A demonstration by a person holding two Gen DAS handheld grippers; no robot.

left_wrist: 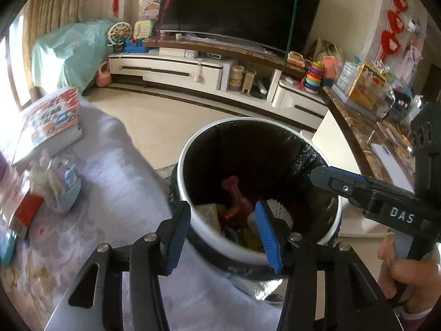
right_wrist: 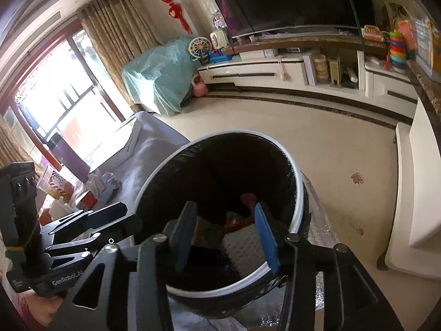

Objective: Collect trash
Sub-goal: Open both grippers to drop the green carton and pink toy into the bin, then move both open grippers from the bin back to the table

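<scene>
A white trash bin (left_wrist: 180,171) with a black liner stands beside a cloth-covered table (left_wrist: 115,182). Inside lie a pink item (left_wrist: 234,190), a white fluted paper (left_wrist: 279,209) and several wrappers. My left gripper (left_wrist: 223,237) hovers open over the bin's near rim, nothing between its blue pads. My right gripper (right_wrist: 226,234) is open above the bin (right_wrist: 300,193) mouth, also with nothing in it; below it lie the white paper (right_wrist: 242,248) and the pink item (right_wrist: 249,200). Each gripper shows in the other's view: the right gripper (left_wrist: 330,178) and the left gripper (right_wrist: 124,220). Crumpled tissue with a blue wrapper (left_wrist: 59,184) and a red box (left_wrist: 26,212) lie on the table.
A picture book (left_wrist: 52,121) lies at the table's far left. A low TV cabinet (left_wrist: 171,70) with toys lines the far wall under a big television (left_wrist: 239,5). A marble-topped counter (left_wrist: 358,127) crowded with items runs on the right. A hand (left_wrist: 399,264) holds the right gripper.
</scene>
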